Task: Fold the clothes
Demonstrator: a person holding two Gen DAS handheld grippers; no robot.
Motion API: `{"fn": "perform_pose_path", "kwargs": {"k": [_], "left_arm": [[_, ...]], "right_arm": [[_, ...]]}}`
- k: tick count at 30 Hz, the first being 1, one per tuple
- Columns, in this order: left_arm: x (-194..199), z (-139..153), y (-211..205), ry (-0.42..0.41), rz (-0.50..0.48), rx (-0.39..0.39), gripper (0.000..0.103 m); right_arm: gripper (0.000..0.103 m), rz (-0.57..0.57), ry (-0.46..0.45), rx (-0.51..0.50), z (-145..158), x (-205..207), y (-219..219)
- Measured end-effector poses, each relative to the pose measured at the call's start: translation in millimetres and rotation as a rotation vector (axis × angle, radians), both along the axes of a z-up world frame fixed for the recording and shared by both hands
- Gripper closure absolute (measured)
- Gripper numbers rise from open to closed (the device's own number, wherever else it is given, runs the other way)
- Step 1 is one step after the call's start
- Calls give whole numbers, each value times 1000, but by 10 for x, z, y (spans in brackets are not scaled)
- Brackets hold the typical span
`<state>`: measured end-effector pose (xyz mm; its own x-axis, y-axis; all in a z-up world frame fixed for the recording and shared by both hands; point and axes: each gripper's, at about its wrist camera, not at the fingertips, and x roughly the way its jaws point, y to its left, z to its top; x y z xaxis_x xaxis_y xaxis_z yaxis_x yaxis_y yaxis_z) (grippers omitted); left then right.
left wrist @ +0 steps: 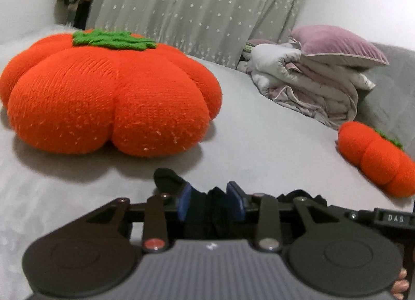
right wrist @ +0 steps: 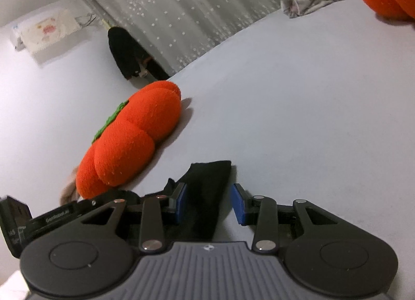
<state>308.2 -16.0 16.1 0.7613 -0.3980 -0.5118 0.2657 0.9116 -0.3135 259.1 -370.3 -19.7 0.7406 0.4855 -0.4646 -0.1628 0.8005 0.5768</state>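
Observation:
A black garment (left wrist: 205, 211) lies bunched between the blue pads of my left gripper (left wrist: 210, 204), low over the pale grey bed sheet (left wrist: 259, 144). The pads stand close on both sides of the cloth and look shut on it. In the right wrist view the same black cloth (right wrist: 207, 191) runs between the blue pads of my right gripper (right wrist: 210, 204). The left pad touches the cloth, while the right pad stands clear of it with sheet showing in the gap, so this gripper is open. Most of the garment is hidden under the gripper bodies.
A large orange pumpkin cushion (left wrist: 103, 97) lies ahead left and also shows in the right wrist view (right wrist: 129, 139). A smaller orange cushion (left wrist: 376, 160) lies at right. A heap of pale bedding (left wrist: 306, 82) with a purple pillow (left wrist: 337, 43) sits at the back by a star-print curtain (left wrist: 194, 7).

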Motion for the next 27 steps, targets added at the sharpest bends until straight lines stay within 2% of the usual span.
{"fn": "perform_pose_path", "kwargs": {"k": [4,6,8,9,11,16,23,27], "left_arm": [[-35,-21,-141,-19,-9,65,72],[-53,-31,-212,-28,-13,98,93],[-71,-41,-283,-38,-18,130,96],[-80,-46,-318,-42,-20,146,97],[-128,-9,-306,-71,-12,154,97],[-141,86,-274,-96,-24,113,97],[-149,236,36,-54,30,-37,97],[-220,305,109,-63,30,-77,97]], "right_arm": [[65,21,-13,-49,14,-10,75],[65,36,-27,-88,27,-19,136],[67,48,-39,-128,37,-27,198],[75,50,-41,-137,37,-31,210],[79,53,-42,-152,36,-37,231],[83,57,-43,-164,32,-38,243],[84,60,-45,-170,37,-22,242],[84,66,-49,-168,30,-17,252]]}}
